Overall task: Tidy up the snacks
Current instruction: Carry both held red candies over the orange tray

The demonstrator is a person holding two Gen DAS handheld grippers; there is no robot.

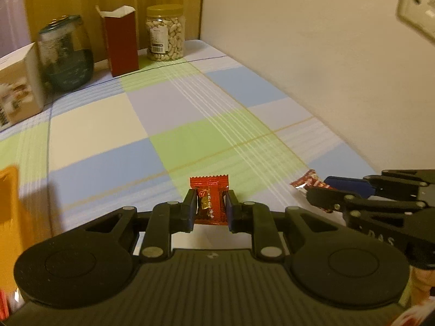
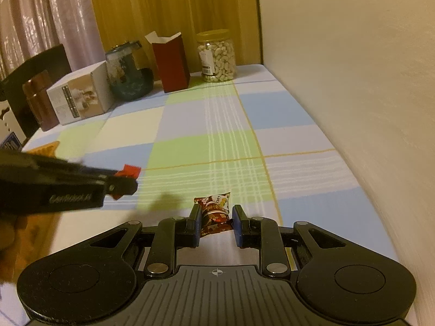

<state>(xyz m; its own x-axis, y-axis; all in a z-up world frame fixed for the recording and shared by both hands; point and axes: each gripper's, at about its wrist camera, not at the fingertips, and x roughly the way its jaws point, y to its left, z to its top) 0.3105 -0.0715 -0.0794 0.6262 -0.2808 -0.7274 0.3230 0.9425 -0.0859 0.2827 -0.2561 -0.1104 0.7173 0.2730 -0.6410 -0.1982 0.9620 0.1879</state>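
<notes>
From the left wrist we see our left gripper (image 1: 210, 206) clamped on a red packet (image 1: 210, 199), its pads pressing the two long sides; the packet stands lifted above the checked cloth (image 1: 108, 125), its long axis running away from us along the fingers, the crimped far end poking out past the tips; we judge that a side grip like this keeps the flat wrapper from folding and leaves the end free to drop first into a container; at the right edge our right gripper (image 1: 318, 190) shows side-on with a second snack (image 1: 305, 180) at its tips; far back stand a nut jar (image 1: 164, 34), an open red carton (image 1: 121, 44) and a glass jar (image 1: 65, 51), and an orange shape (image 1: 9, 190) sits at the left edge, too blurred to name. From the right wrist we see the right gripper (image 2: 217, 217) narrow and closed on the dark printed snack (image 2: 214, 214), raised over the cloth (image 2: 285, 114); it lies skewed between the pads, long axis tilted from near left to far right; the left gripper (image 2: 127, 179) crosses the left side, blurred, with the red packet (image 2: 130, 170) at its tip.
</notes>
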